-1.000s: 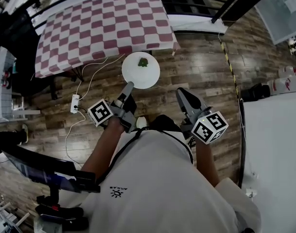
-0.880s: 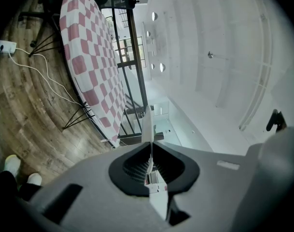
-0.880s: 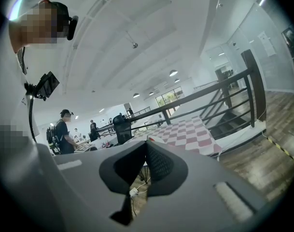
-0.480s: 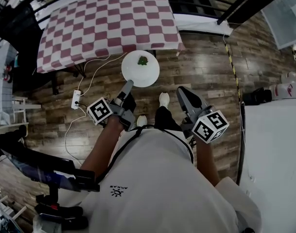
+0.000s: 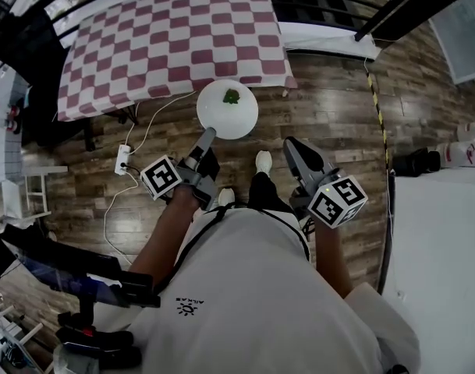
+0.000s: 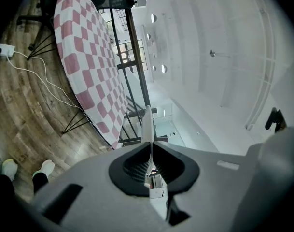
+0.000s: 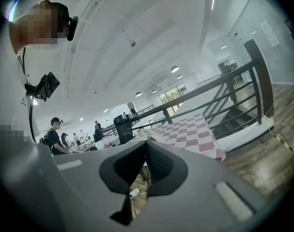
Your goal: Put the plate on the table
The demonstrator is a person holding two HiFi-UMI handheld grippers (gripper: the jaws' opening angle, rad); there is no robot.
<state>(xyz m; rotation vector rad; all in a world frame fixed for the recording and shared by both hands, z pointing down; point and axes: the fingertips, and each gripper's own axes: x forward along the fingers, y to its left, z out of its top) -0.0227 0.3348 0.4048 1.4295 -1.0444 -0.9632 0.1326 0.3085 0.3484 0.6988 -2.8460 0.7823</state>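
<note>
Clamping the plate point(image 5: 227, 115) rim, left fingers point(image 5: 205, 139); right fingers point(image 5: 296, 153) together, empty; green bit point(image 5: 232, 97) only overhead.

My head camera looks steeply down; both gripper cameras look level along their jaws, sharing the checked table point(image 5: 175, 37).

Plate point(image 5: 221, 121) hangs just before the table point(image 5: 175, 37).

Wearing a white short-sleeved T-shirt point(image 5: 253, 287) with small black sun logo point(image 5: 188, 308), thin black strap point(image 5: 194, 244), white shoes point(image 5: 263, 160); grey left gripper point(image 5: 208, 134), grey right gripper point(image 5: 291, 145), black-and-white marker cubes point(image 5: 161, 178)
</note>
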